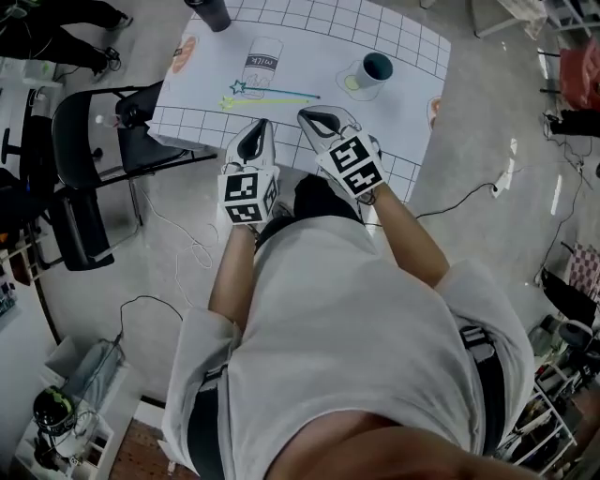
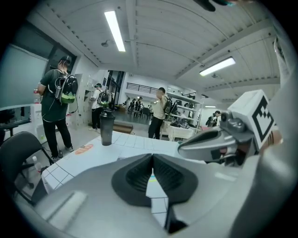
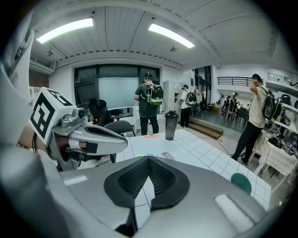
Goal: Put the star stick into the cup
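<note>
Head view: left gripper (image 1: 257, 125) & right gripper (image 1: 306, 115), jaws together, empty, at table (image 1: 411, 86) near edge; seems approach step, next: open over star stick (image 1: 272, 95).

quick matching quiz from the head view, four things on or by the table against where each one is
Things:
1 star stick
2 cup
3 dark bottle
4 black chair

Places:
A on the floor, left of the table
B lying flat mid-table
C standing at the table's far edge
D upright on the table, right of the stick

Pairs: 1-B, 2-D, 3-C, 4-A
</note>
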Action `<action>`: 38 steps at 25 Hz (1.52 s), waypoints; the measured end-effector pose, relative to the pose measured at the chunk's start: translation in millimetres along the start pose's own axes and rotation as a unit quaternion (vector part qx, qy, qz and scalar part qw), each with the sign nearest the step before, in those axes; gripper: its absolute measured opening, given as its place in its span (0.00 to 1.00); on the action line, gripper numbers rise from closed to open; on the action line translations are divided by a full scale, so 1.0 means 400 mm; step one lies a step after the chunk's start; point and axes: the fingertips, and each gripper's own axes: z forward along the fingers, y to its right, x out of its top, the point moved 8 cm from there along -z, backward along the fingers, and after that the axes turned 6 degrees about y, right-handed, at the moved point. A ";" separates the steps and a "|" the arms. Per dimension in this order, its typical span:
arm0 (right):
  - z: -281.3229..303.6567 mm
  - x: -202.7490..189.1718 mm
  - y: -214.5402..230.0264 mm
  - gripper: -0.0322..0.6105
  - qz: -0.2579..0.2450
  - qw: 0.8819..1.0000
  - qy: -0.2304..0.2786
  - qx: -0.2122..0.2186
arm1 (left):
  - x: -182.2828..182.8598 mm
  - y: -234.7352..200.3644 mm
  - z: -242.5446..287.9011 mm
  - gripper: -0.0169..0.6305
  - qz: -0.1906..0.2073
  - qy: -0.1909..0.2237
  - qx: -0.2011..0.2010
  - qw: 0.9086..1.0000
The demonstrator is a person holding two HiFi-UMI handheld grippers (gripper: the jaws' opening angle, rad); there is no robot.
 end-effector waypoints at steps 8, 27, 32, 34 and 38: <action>0.178 -0.001 0.109 0.06 -0.072 0.994 -0.058 0.056 | -0.035 -0.058 0.129 0.03 0.002 -0.069 0.035 0.997; 0.581 -0.105 0.060 0.14 -0.200 0.931 -0.282 0.117 | -0.149 -0.324 0.213 0.03 -0.009 -0.150 -0.058 0.987; 0.635 -0.131 0.054 0.14 -0.204 0.916 -0.322 0.123 | -0.154 -0.384 0.218 0.03 -0.017 -0.157 -0.077 0.984; 0.643 -0.134 0.052 0.12 -0.201 0.913 -0.333 0.127 | -0.154 -0.397 0.224 0.03 -0.015 -0.159 -0.088 0.983; 0.646 -0.132 0.053 0.08 -0.197 0.913 -0.336 0.123 | -0.150 -0.402 0.240 0.03 -0.010 -0.162 -0.111 0.980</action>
